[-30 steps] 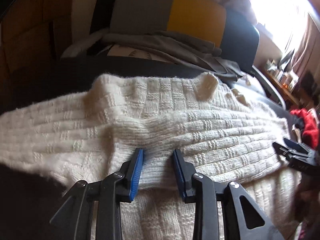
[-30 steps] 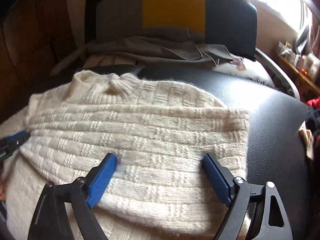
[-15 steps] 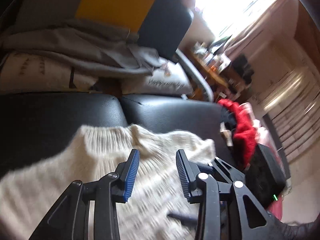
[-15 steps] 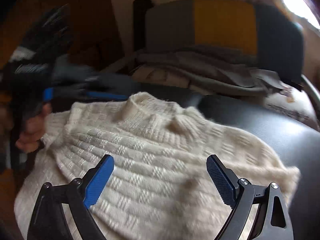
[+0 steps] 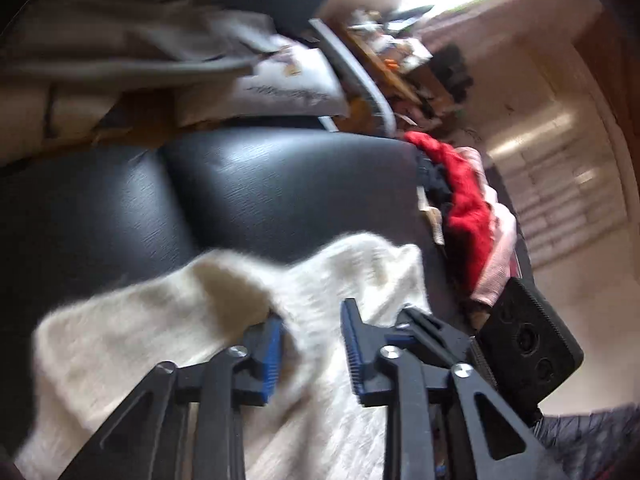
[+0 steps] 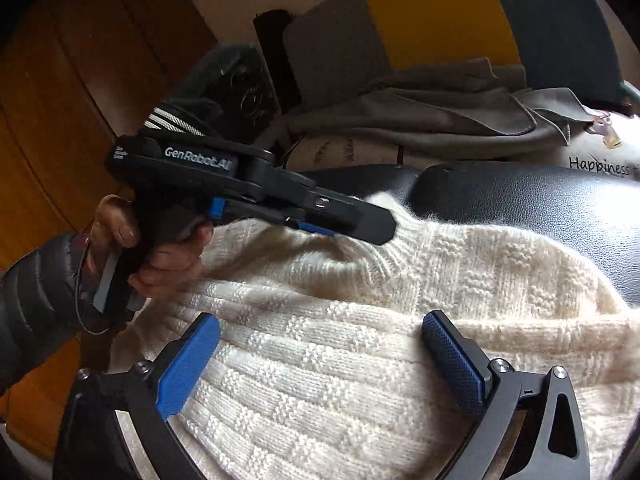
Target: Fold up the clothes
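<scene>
A cream knitted sweater (image 6: 360,344) lies partly folded on a black leather seat (image 6: 540,200). It also shows blurred in the left wrist view (image 5: 132,344). My left gripper (image 5: 310,340) is open, its jaws a little apart around a raised fold near the sweater's collar. From the right wrist view it (image 6: 360,228) reaches in from the left over the collar, held by a hand. My right gripper (image 6: 320,360) is wide open and empty, low over the sweater's folded body.
Grey clothes (image 6: 440,108) and a grey, yellow and dark cushion (image 6: 420,16) lie at the back of the seat. A white printed pillow (image 5: 280,84) sits behind. Red and pink clothes (image 5: 468,216) pile at the seat's right edge. A wooden wall (image 6: 60,100) stands on the left.
My left gripper has swung from the sweater's front edge up and right to the collar, still open. My right gripper has stayed wide open and drawn back slightly over the sweater.
</scene>
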